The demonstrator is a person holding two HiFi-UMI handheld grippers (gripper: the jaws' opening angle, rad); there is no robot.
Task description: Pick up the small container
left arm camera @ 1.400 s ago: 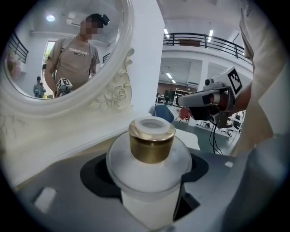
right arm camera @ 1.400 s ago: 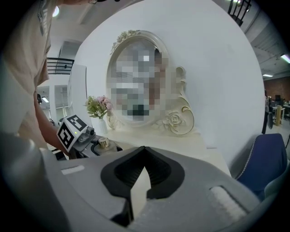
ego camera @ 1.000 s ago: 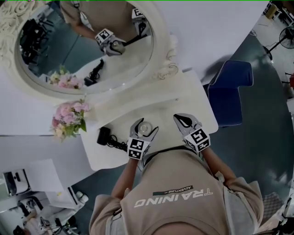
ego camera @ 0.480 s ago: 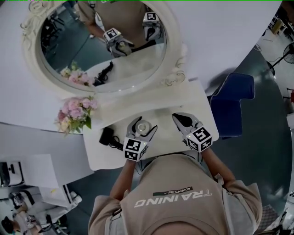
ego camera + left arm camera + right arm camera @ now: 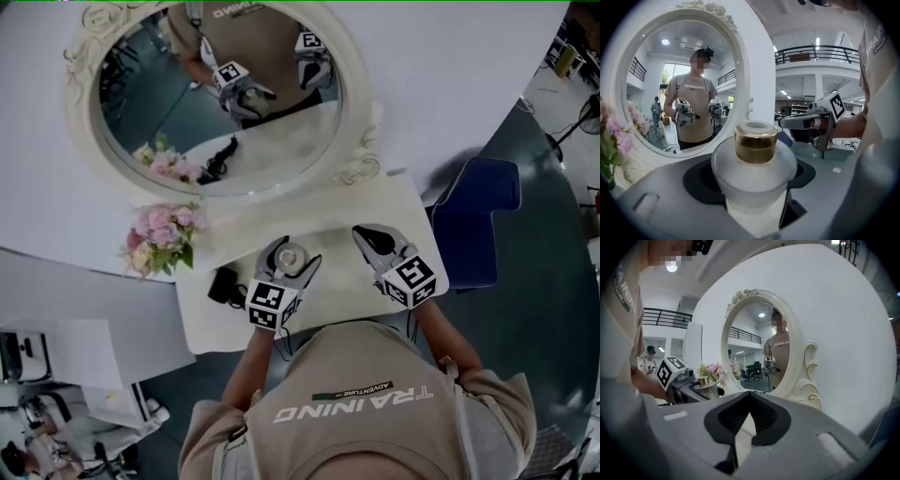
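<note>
- white counter (image 5: 375, 202) stands against a pale wall, under an oval mirror (image 5: 220, 103) in an ornate frame, with a blue chair (image 5: 473, 211) at its right end.
- left gripper (image 5: 293, 253) is clamped on the small container (image 5: 754, 164), which sits upright between its jaws over the counter's front part.
- small container is frosted glass with a gold collar and a white cap; what is inside cannot be told.
- right gripper (image 5: 367, 236) is just beside it to the right, apart from it, jaws closed tip to tip with nothing between them.
- pink flowers (image 5: 164, 234) and a black object (image 5: 225, 284) are at the counter's left end.
</note>
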